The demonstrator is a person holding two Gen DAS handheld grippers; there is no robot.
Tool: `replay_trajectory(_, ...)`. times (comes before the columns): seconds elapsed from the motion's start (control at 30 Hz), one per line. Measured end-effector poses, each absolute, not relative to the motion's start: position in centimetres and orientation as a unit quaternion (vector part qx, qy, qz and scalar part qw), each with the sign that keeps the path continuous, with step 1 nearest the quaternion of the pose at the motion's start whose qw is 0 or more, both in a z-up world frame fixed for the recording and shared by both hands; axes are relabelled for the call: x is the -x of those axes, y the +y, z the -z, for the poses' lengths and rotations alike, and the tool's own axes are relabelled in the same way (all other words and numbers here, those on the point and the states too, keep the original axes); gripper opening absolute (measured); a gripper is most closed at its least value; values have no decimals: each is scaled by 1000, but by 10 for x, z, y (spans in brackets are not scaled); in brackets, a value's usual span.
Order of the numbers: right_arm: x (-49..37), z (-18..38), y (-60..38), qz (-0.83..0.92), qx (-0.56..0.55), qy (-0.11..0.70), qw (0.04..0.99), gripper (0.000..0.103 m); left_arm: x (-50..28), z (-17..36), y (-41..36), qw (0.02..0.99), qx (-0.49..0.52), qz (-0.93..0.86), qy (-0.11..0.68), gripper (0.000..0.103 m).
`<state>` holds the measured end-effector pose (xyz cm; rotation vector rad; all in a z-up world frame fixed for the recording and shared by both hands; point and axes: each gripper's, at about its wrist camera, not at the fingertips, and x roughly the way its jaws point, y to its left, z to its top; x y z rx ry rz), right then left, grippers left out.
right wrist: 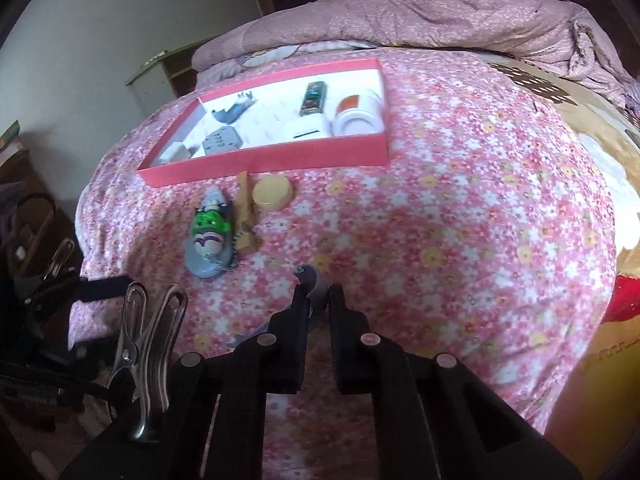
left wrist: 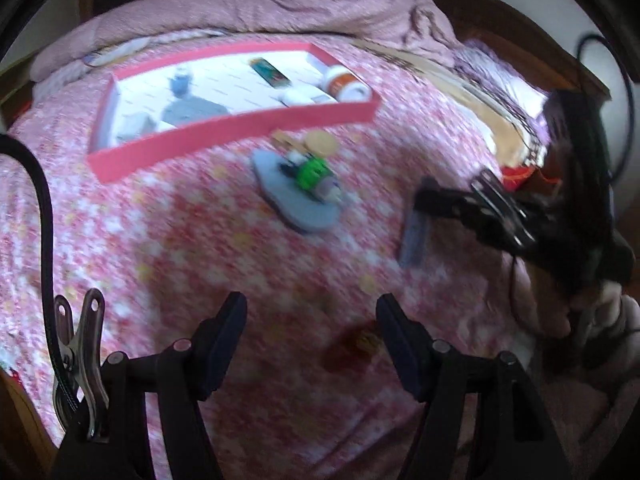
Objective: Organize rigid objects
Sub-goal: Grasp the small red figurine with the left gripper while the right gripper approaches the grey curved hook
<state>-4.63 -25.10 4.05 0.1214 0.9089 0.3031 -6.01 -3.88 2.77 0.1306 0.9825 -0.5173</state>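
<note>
— How many things are in my red box [right wrist: 280, 159]?
— Six, as far as I can count.
— And loose on the bed [right wrist: 440, 240]?
— One green toy [right wrist: 211, 226], one wooden block [right wrist: 244, 216], one round lid [right wrist: 273, 191].

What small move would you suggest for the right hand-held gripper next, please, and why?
Probably carry the grey object forward to the pink box: the right hand-held gripper is shut on it above the bedspread, and the box already holds sorted items.
</note>
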Motion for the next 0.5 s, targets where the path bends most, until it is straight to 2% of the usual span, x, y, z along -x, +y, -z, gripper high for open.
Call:
replay_trajectory(0.07,44,-38,-250,-147,-61,438,885,11,64,-23,-43,840,-69,254,475,70)
replay_trajectory(0.13,45,-36,-252,-148,-66,439,884,12,68,-19,-46,834,-78,258,481,63)
replay_trajectory(0.2,46,-33,-254,-151,-74,439,883,12,71,-16,-49,831,-85,260,485,48)
replay_trajectory(0.3,48,-32,-256,-156,-82,437,882,12,73,-14,-54,827,-94,265,487,37)
replay_trajectory(0.47,49,-29,-256,-163,-90,436,880,12,75,-12,-66,818,-111,283,488,34)
replay_trajectory(0.5,49,-29,-256,-164,-91,436,880,12,75,-12,-67,818,-112,284,487,31)
